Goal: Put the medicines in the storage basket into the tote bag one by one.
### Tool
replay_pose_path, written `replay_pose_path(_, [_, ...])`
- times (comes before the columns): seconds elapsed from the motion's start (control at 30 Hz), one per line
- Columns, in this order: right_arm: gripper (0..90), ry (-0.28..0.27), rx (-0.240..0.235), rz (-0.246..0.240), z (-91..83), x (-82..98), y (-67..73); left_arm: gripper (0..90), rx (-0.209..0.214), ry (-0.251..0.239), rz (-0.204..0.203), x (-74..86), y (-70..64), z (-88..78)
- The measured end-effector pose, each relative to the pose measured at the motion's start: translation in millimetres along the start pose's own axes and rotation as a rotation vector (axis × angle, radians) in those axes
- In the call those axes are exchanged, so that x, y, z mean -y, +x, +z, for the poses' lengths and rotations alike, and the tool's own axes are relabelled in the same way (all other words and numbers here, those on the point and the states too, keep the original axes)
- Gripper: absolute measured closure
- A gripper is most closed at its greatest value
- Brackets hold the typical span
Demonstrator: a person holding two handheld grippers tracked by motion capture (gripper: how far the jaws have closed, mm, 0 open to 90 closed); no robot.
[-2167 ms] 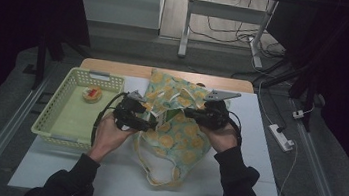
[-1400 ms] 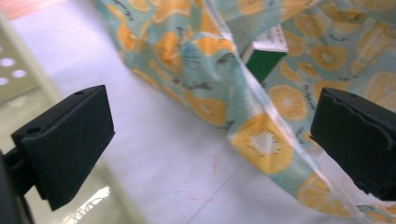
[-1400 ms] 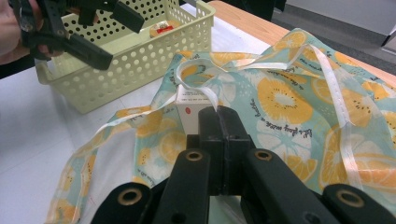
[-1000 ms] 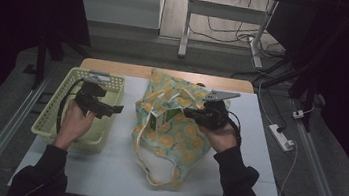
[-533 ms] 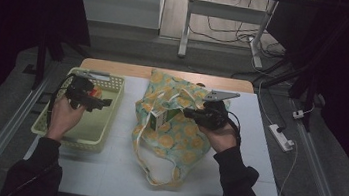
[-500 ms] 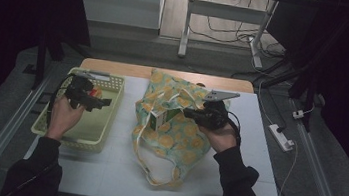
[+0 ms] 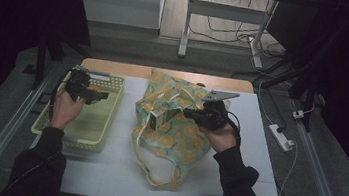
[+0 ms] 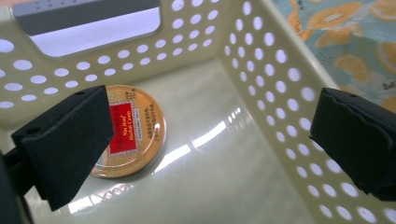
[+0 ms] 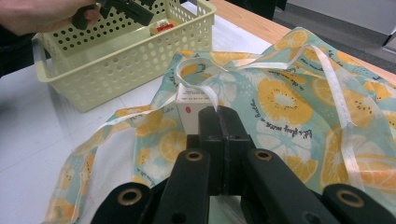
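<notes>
Two jaws of the left gripper (image 8: 205, 140) stood wide apart and empty over the round tin (image 8: 133, 133) lying flat in the yellow basket (image 8: 261, 70). Right gripper (image 9: 218, 126) was clamped shut on the fruit-print bag's (image 9: 289, 102) ribbon. Closing off-centre could skid the flat tin against the basket wall.

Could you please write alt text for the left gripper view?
The open left claw hangs inside a pale yellow perforated basket, above a round gold tin with a red label lying flat near its corner. Orange-print fabric lies outside.
</notes>
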State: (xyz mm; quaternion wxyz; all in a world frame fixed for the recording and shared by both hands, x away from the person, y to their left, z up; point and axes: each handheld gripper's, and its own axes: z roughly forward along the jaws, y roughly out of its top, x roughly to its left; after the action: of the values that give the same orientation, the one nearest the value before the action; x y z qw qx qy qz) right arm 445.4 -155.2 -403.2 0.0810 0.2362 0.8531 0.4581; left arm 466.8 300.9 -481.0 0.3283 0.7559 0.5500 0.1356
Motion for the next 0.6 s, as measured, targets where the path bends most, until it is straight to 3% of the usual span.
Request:
replay_pose_path(0.4, [90.0, 0.004, -0.004, -0.002, 1.2, 0.3, -0.1, 0.0, -0.061, 0.093, -0.055, 2.8, 23.6, 20.3])
replay_pose_path(0.6, [90.0, 0.005, -0.005, -0.003, 1.8, 0.4, 0.4, 0.0, -0.098, 0.143, -0.054, 2.4, 29.1, 30.1])
